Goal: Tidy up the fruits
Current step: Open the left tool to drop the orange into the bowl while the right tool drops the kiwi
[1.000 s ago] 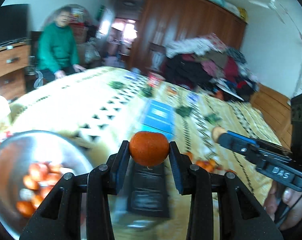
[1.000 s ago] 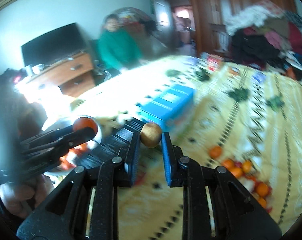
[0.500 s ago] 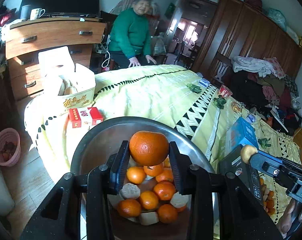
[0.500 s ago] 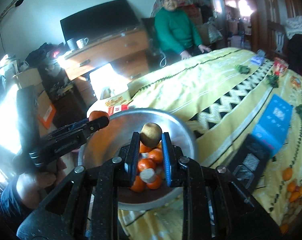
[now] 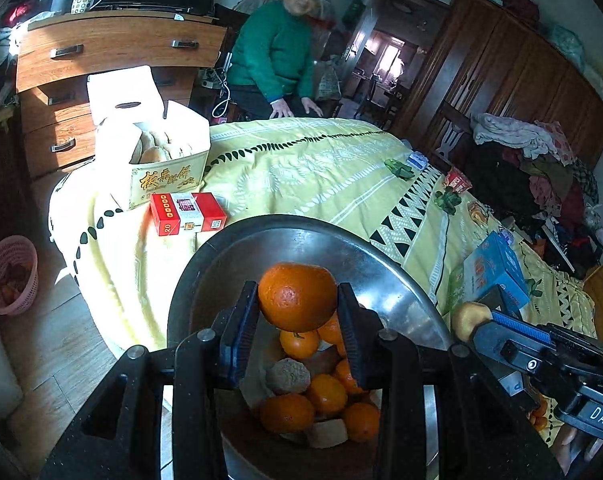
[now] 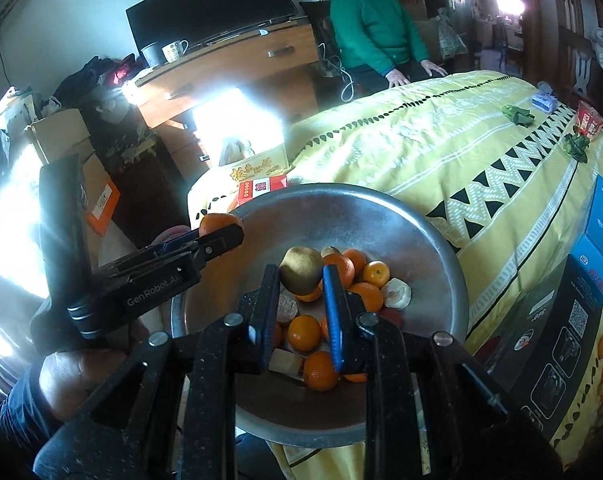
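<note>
My left gripper (image 5: 297, 300) is shut on an orange tangerine (image 5: 296, 297) and hangs over the steel bowl (image 5: 401, 284). My right gripper (image 6: 301, 280) is shut on a small yellow-brown fruit (image 6: 300, 270) above the same bowl (image 6: 381, 220). Several tangerines (image 6: 367, 294) and pale brown fruit pieces (image 6: 397, 293) lie in the bowl. In the left wrist view the right gripper (image 5: 471, 322) enters from the right with its fruit (image 5: 467, 318). In the right wrist view the left gripper (image 6: 221, 232) comes in from the left with its tangerine (image 6: 217, 222).
The bowl sits near the corner of a bed with a yellow patterned cover (image 5: 321, 168). A red carton (image 5: 187, 212) and an open cardboard box (image 5: 161, 160) lie beyond it. A blue box (image 5: 495, 268) and a black box (image 6: 553, 332) lie to the right. A person in green (image 6: 375, 28) sits behind.
Both grippers swung leftwards from the middle of the bed to above the steel bowl, each still holding its fruit. Over the last half second they barely shifted.
</note>
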The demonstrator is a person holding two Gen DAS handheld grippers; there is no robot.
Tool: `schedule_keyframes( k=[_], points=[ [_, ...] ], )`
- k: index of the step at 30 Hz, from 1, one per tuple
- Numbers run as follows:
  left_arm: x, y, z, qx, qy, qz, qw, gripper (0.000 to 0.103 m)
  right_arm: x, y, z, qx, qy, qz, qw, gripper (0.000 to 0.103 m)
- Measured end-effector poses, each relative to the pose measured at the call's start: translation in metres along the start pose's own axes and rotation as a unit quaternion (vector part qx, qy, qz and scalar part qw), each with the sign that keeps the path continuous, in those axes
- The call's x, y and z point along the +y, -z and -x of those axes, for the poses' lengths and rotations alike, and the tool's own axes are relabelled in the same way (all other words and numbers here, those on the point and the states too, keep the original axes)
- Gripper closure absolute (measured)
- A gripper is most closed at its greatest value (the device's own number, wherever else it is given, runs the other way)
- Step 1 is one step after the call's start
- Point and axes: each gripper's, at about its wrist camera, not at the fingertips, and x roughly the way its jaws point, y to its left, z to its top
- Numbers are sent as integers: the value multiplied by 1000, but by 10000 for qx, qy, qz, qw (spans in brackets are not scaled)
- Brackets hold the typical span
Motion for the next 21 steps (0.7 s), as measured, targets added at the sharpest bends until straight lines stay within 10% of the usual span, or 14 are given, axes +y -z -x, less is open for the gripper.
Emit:
schedule_keyframes(
  k=[17,21],
  points=[
    [0,5,-11,223,-36,-18,9997,62,3,7,-14,143,-56,-76,9999,79],
    [-1,6,-7,122,-197,12,9997,26,-1,9,-13,171,-64,-166,9997,70]
  ],
)
